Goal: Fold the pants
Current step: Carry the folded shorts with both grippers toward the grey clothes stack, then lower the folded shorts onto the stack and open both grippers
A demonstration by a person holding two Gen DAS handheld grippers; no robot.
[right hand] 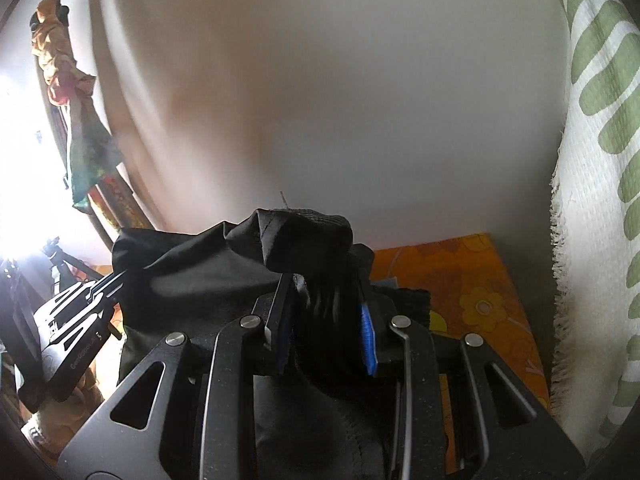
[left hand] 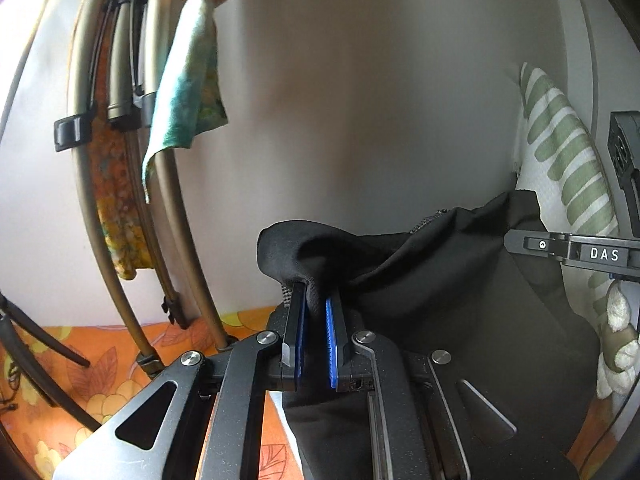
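Observation:
The black pants hang stretched between both grippers above an orange floral sheet. My left gripper is shut on a bunched corner of the pants, fabric pinched between its blue pads. The right gripper's black body shows at the right edge of the left wrist view. In the right wrist view the right gripper is shut on a thick fold of the pants, which drapes over its fingers. The left gripper's body shows at the lower left there. The rest of the pants hangs below, mostly hidden.
A plain pale wall stands close ahead. Tan folded frame tubes with coloured cloths draped on them lean at the left. A white cloth with green stripes hangs at the right. The orange sheet lies below.

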